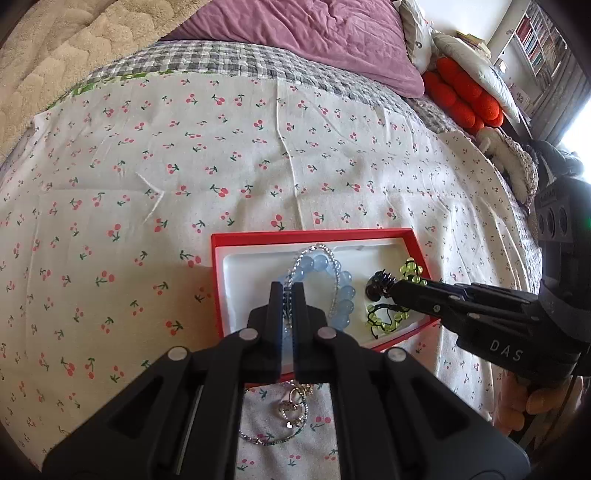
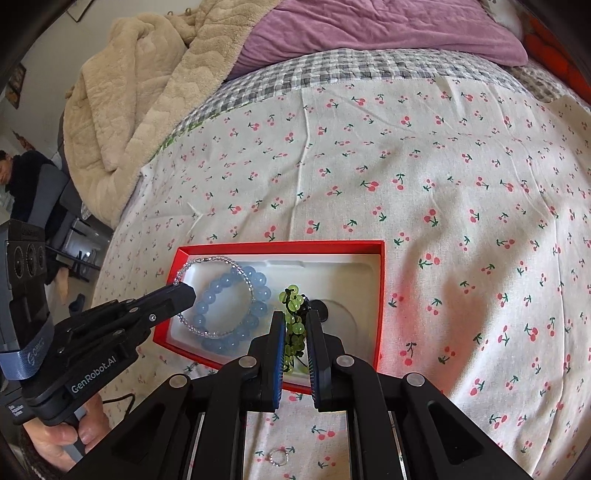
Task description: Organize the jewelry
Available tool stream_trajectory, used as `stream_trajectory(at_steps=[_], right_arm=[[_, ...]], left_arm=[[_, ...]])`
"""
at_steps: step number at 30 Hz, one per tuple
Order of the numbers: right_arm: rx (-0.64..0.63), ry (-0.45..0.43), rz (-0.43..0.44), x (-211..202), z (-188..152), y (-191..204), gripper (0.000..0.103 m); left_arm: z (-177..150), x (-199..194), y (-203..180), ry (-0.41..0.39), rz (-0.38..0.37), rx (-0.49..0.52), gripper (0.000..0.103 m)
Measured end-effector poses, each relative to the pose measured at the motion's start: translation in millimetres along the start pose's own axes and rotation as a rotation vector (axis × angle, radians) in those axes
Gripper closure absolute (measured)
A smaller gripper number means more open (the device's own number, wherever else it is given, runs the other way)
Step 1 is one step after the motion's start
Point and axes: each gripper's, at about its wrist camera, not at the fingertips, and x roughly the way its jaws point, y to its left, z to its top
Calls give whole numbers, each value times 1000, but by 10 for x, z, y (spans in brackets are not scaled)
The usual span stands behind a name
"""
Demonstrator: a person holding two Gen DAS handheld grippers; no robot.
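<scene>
A red box (image 1: 314,233) (image 2: 280,246) with a white liner lies on the cherry-print cloth. Inside it rests a blue bead bracelet (image 1: 345,295) (image 2: 236,341). Over that bracelet loops a clear crystal bracelet (image 1: 335,291) (image 2: 218,259), and my left gripper (image 1: 288,290) (image 2: 186,293) is shut on its near-left side, low over the box. My right gripper (image 2: 295,317) (image 1: 380,286) is shut on a green bead bracelet (image 2: 293,332) (image 1: 388,319) with black cord, which hangs into the box's right half.
Loose rings and a thin chain (image 1: 291,410) lie on the cloth in front of the box, with one small ring (image 2: 277,458) under my right gripper. A purple quilt (image 1: 314,33), beige blanket (image 2: 140,92) and orange cushion (image 1: 465,96) lie beyond. A person (image 2: 22,177) sits far left.
</scene>
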Motion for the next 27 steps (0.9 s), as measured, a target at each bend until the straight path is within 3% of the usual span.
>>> stream_trajectory(at_steps=[5,10,19,22,23,24,25,27], right_arm=[[12,0,-1,-34,0,-35,88],[16,0,3,-110,11,-76,87],[-4,-19,8,-291,-36,-81,82],[-14,-24,12,-341,-67,-73,75],[-18,-26,13,-356,-78,-67,67],[-21,-29,13,-374,-93,-63,47],[-24,-36,12,-397,-110,-56,38],[-38,-56,9,-443,-143,-31,32]], left_arm=[[6,-35,-16,-7,3,9,98],[14,-115,-41,-27,9,22,72],[-118,-315,-11,-54,45,51,41],[-190,-381,43,-58,65,57,33],[-219,-398,64,-56,71,56,31],[-243,-411,80,-53,75,57,28],[-273,-426,100,-50,82,55,26],[-325,-442,142,-39,95,52,22]])
